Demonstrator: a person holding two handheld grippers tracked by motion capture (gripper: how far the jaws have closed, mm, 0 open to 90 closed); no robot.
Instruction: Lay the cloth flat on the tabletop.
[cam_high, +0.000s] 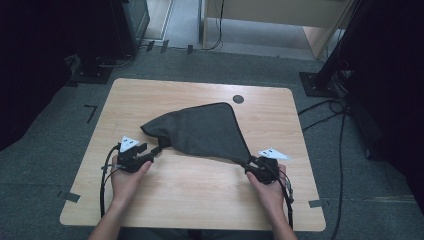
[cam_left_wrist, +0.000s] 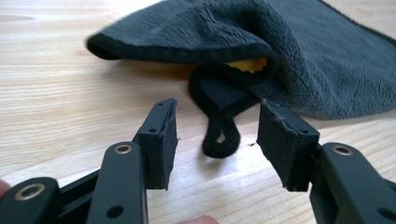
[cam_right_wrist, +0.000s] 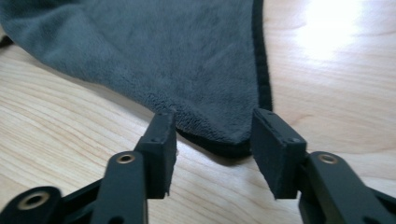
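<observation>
A dark grey towel (cam_high: 200, 132) lies crumpled on the wooden table (cam_high: 190, 200), tapering to a corner at the front right. My left gripper (cam_high: 157, 150) sits at its left end, open. The towel's black hanging loop (cam_left_wrist: 219, 140) lies on the wood between the jaws of my left gripper (cam_left_wrist: 217, 121), and the pads do not touch it. A bit of yellow (cam_left_wrist: 247, 64) peeks from under the folded towel (cam_left_wrist: 303, 51). My right gripper (cam_high: 250, 165) is at the front right corner, open. That black-edged corner of the towel (cam_right_wrist: 219, 135) lies between the jaws of my right gripper (cam_right_wrist: 214, 123), unpressed.
A small black round cap (cam_high: 238, 99) sits in the tabletop near the far edge. Black stands (cam_high: 320, 80) and cables (cam_high: 325, 117) are on the carpet to the right, and dark equipment (cam_high: 100, 65) stands at the far left. A person's hands hold both grippers near the table's front edge.
</observation>
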